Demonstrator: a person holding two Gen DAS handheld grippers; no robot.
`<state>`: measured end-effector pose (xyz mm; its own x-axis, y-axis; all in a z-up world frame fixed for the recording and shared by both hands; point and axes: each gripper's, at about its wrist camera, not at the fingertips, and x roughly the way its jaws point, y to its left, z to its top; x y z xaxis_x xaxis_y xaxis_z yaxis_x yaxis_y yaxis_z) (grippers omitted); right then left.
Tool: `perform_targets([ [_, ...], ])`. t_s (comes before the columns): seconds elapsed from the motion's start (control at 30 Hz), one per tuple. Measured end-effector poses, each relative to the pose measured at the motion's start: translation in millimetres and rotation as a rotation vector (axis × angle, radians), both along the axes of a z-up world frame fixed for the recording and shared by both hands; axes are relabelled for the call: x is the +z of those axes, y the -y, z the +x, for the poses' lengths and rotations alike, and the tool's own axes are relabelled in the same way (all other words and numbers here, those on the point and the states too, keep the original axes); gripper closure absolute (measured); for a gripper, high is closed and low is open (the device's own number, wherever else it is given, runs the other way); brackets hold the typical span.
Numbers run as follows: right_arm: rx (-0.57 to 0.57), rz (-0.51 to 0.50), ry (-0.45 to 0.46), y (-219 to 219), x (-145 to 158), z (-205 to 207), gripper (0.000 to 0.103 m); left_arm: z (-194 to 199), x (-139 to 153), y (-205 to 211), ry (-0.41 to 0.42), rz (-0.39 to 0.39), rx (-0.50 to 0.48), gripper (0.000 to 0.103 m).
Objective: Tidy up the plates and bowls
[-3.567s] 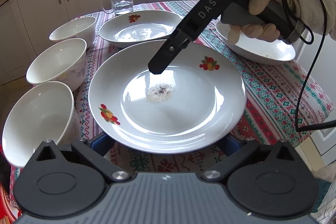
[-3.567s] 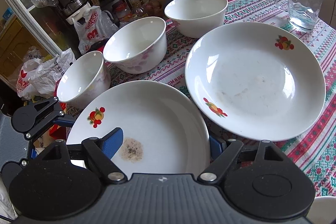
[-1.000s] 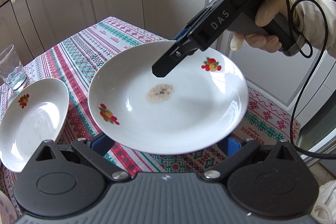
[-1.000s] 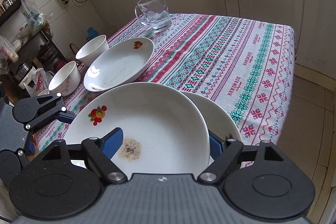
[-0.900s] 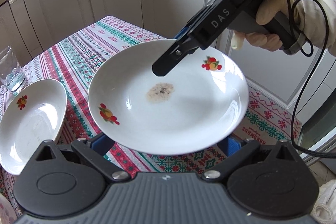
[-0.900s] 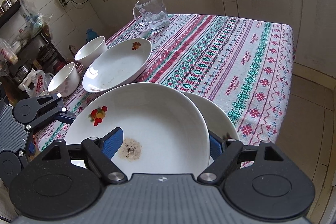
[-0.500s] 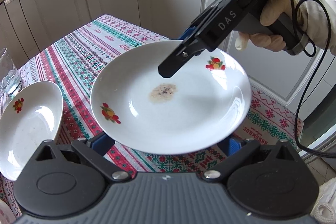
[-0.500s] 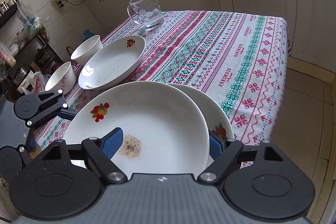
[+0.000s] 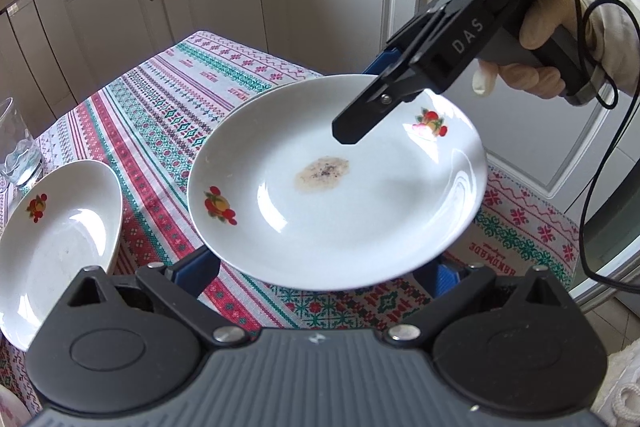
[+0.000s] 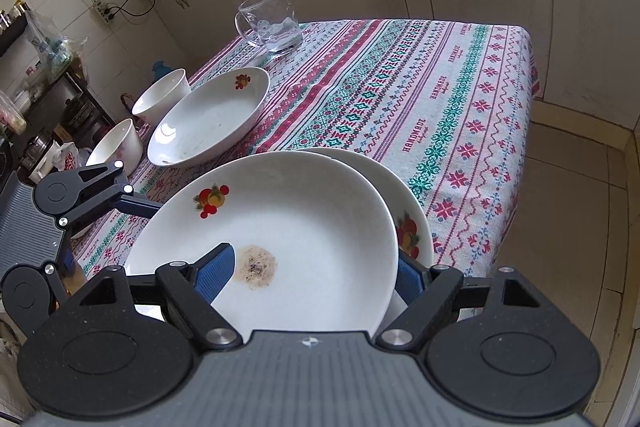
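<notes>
Plate (image 10: 288, 227) hides lower plate (image 10: 412, 227), right fingers (image 10: 214, 273)

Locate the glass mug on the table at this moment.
In the right wrist view the glass mug stands at the table's far edge, near the cabinets, beyond the empty plate lying beside two bowls.

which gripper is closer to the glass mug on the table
Left. The left gripper, at the soiled plate's mug-side edge, is nearer the glass mug; the right gripper grips the opposite edge.
</notes>
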<state>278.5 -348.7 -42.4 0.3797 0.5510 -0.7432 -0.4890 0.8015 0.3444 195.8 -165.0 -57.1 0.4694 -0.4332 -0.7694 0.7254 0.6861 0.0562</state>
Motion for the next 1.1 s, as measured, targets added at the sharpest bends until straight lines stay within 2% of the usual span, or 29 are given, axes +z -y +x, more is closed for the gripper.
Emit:
perform_targets([
  [0.73, -0.058, -0.02, 0.017, 11.5, 11.0, -28.2, 0.016, 1.4, -2.8, -2.8, -0.039, -0.049, 0.03, 0.001],
  [1.1, -0.081, -0.052, 0.031, 8.6, 14.2, -46.0, 0.014, -5.2, -1.0, -3.8, -0.012, -0.057, 0.05, 0.001],
])
